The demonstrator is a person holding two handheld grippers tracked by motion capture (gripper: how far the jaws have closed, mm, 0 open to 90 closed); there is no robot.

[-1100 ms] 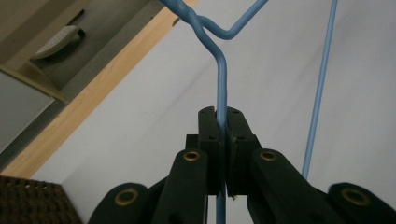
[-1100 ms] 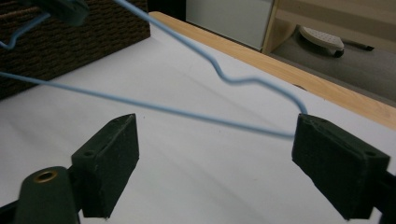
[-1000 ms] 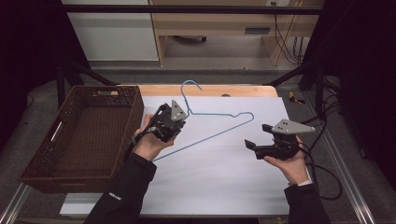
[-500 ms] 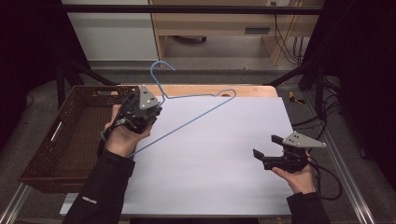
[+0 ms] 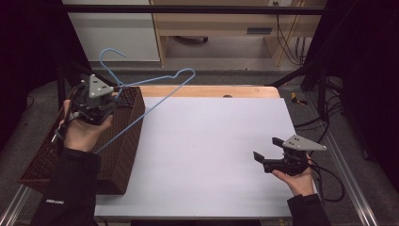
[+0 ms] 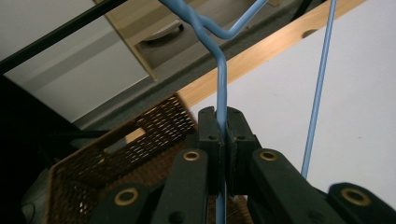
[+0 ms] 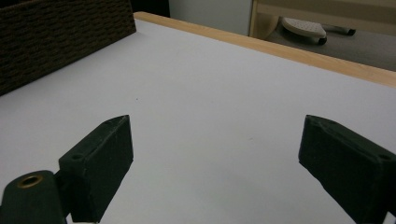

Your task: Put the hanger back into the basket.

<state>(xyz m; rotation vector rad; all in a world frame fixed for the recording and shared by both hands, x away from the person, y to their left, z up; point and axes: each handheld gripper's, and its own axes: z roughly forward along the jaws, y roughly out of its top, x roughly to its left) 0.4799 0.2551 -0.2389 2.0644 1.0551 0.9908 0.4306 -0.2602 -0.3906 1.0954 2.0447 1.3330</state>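
Observation:
A light-blue wire hanger (image 5: 155,96) hangs in the air over the brown wicker basket (image 5: 44,155) at the table's left. My left gripper (image 5: 110,96) is shut on the hanger's neck, just below the twist. In the left gripper view the blue wire (image 6: 221,84) runs up between the closed jaws, and a second strand (image 6: 317,88) passes to the right. My right gripper (image 5: 263,157) rests low over the white table top at the right, open, with nothing between its fingers (image 7: 100,158).
The white table top (image 5: 207,150) has a wooden strip (image 5: 211,91) along its far edge. The basket's dark wall (image 7: 56,37) stands at the far left in the right gripper view. Cables (image 5: 324,179) trail off the table's right side.
My left hand has carried the hanger left and upward, from over the table's middle to above the basket. The right gripper has sunk a little toward the near right.

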